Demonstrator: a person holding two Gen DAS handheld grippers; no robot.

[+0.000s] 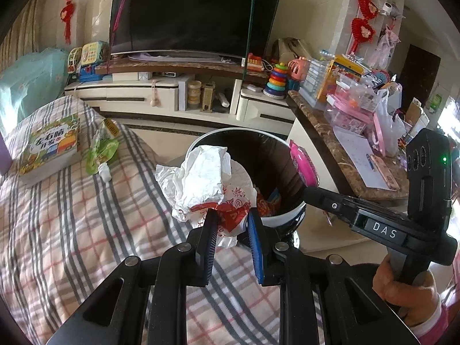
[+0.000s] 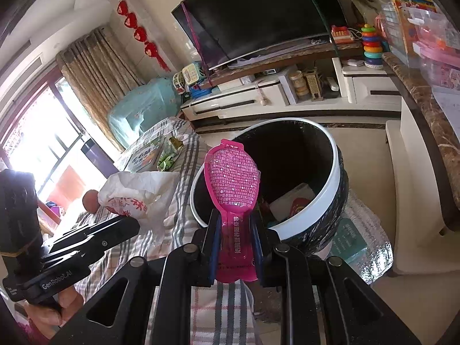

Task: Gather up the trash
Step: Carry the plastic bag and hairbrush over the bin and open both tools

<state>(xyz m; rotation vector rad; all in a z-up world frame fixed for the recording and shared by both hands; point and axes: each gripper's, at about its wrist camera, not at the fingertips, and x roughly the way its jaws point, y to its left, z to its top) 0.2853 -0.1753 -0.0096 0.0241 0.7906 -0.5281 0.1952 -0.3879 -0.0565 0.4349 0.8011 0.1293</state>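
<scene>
Bin [image 1: 283, 215] sits right beside the bed [image 1: 72, 230] — book [image 1: 50, 146] and wrapper [image 1: 102, 149] on the bed's far end, TV [image 1: 195, 14] behind it all.

My left claw [image 1: 231, 215] pinches a crumpled white bag [image 1: 207, 184] with red print, held at the near rim of the round bin [image 1: 283, 218]. My right claw [image 1: 309, 191] reaches in from the right, gripping a pink packet [image 1: 302, 162] over the bin's far rim. A green wrapper [image 1: 102, 151] and a book [image 1: 50, 146] lie on the checked bedspread [image 1: 72, 230].
</scene>
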